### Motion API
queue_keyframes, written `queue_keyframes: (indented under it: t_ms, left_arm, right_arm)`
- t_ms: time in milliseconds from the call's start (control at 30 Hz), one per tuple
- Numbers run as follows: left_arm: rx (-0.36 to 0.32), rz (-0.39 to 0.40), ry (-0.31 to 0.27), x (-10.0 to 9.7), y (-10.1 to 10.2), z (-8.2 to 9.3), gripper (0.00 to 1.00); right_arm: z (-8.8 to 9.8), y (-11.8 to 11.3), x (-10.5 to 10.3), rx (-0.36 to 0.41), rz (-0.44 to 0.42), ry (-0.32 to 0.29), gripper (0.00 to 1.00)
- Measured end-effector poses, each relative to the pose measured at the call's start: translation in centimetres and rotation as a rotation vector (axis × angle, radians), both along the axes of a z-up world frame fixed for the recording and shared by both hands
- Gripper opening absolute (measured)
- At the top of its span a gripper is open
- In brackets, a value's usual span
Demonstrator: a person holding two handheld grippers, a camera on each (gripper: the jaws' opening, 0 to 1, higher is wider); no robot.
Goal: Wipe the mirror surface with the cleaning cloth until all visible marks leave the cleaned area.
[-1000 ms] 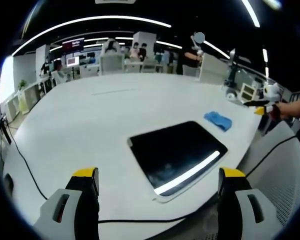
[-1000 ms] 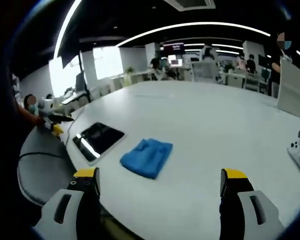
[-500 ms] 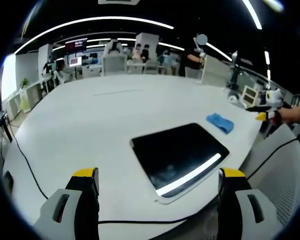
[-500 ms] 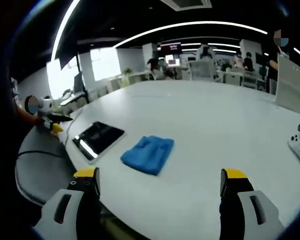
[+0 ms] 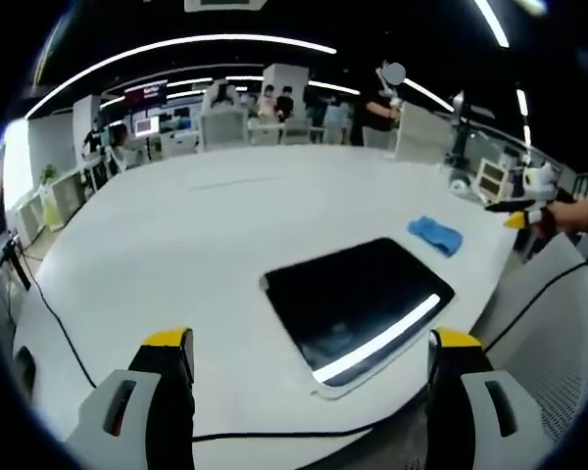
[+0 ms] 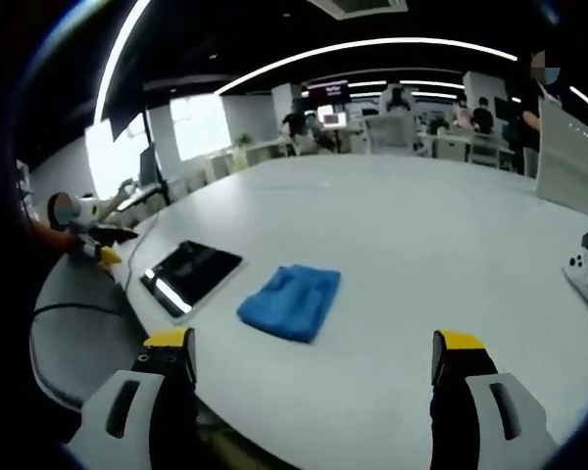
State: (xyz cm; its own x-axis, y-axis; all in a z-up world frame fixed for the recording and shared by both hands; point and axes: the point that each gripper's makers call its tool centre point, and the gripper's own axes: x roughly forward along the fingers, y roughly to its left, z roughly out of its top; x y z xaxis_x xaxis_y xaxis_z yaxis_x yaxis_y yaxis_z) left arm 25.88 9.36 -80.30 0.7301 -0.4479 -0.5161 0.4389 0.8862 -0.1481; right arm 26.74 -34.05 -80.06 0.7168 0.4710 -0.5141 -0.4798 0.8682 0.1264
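Both grippers sit jaws apart, empty. Cleaning cloth (image 6: 290, 302) lies on the table (image 6: 421, 245), mirror (image 5: 355, 299) just at its 9 o'clock. I'd pinch the cloth mid-fold with the right gripper (image 6: 309, 392) first.

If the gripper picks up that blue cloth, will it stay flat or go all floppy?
Probably floppy. The blue cloth lies in soft rumpled folds on the white table, so it would likely droop from wherever the jaws pinch it. It looks thin, so probably light. If pushed, it would likely bunch up rather than slide neatly, unlike the flat mirror beside it.
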Motion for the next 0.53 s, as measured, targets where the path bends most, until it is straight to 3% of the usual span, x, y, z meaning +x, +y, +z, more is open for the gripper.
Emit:
queue_keyframes:
  t_ms: [67,133,200,300,333,533]
  left_arm:
    - [-0.109,0.075,-0.024,0.6,0.3,1.6,1.00]
    - [-0.078,0.054,-0.040,0.2,0.3,2.1,1.00]
    - [-0.054,0.038,-0.050,0.0,-0.2,1.4,1.00]
    - [-0.013,0.001,0.005,-0.4,-0.7,0.1,1.00]
    - [-0.006,0.004,-0.023,-0.2,-0.6,0.3,1.00]
    - [0.008,-0.013,-0.042,-0.1,-0.6,0.3,1.00]
  right_arm:
    - [0.2,0.0,0.1,0.011,-0.006,-0.002,1.00]
    - [0.0,0.0,0.1,-0.002,-0.003,0.001,1.00]
    - [-1.0,-0.4,-0.2,-0.065,0.014,0.025,1.00]
    - [-1.9,-0.7,-0.4,-0.076,-0.002,0.062,1.00]
    - [-2.1,-0.7,-0.5,-0.081,-0.005,0.069,1.00]
    - [-1.7,-0.4,-0.6,-0.047,-0.017,0.051,1.00]
